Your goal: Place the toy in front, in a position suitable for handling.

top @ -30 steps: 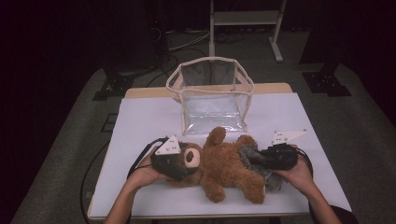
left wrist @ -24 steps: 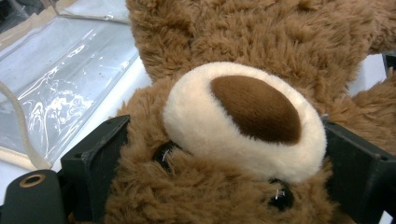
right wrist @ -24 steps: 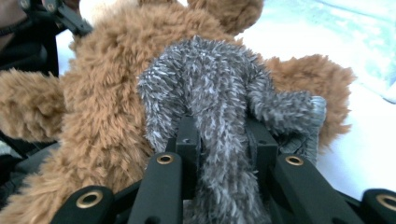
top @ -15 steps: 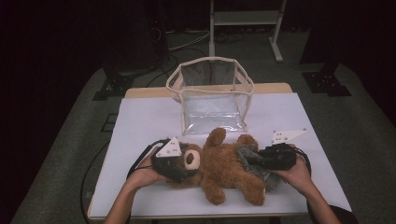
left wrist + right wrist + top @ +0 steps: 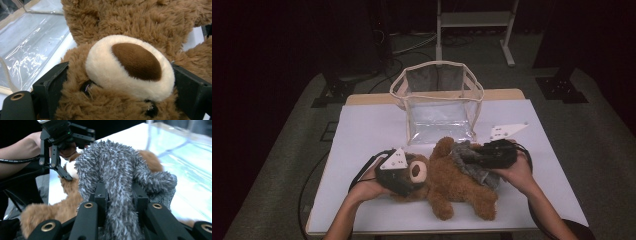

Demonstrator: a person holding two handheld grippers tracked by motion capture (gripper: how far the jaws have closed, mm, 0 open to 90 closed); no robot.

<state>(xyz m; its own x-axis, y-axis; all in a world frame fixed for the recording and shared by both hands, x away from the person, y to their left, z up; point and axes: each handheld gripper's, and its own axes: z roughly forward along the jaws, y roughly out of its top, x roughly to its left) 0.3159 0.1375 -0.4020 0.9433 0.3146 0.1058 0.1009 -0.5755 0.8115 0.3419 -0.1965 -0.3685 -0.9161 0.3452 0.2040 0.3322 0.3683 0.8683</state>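
A brown teddy bear point(image 5: 452, 186) lies on its back on the white table point(image 5: 362, 130), head to the left. My left gripper point(image 5: 408, 179) is shut on the bear's head; in the left gripper view the black jaws press on both sides of the head point(image 5: 130, 60), just below the cream muzzle. My right gripper point(image 5: 473, 156) is shut on a grey fuzzy cloth point(image 5: 479, 174) draped over the bear's body. In the right gripper view the cloth point(image 5: 112, 167) bunches between the jaws of the right gripper point(image 5: 120, 200), and the left gripper point(image 5: 62, 150) shows beyond it.
A clear plastic bag with beige trim point(image 5: 437, 66) stands open at the back middle of the table, just behind the bear. Cables trail from both grippers. Bare white tabletop lies at the left and at the right point(image 5: 552, 165).
My right gripper has risen and shifted a little left and back, pulling the grey cloth up off the bear. The left gripper and the bear's head have stayed put.
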